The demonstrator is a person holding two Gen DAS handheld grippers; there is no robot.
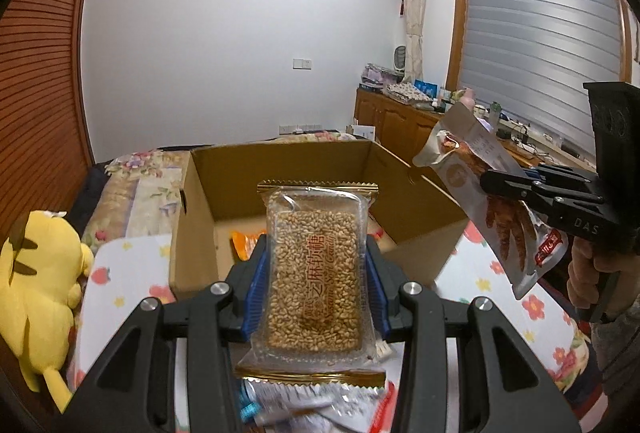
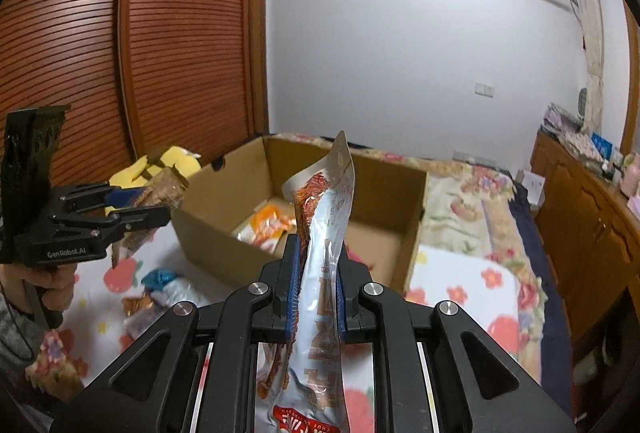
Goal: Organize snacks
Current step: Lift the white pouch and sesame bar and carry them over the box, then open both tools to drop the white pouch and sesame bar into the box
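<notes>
Even, soft indoor light, moderately bright, shadows faint. Daylight glows through the window blinds. Glare on the sesame candy wrapper and the silver snack pouch. Strong fisheye bending, black vignette corners. Near wrappers and bedsheet blurred.

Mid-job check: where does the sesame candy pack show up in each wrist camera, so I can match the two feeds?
Left wrist: sesame candy pack fills the lower centre, clamped upright in the left gripper.
Right wrist: the same pack sits at the left edge, mid-height, edge-on in that gripper.
Shared landmark: the open cardboard box, just beyond the pack in both views.
</notes>
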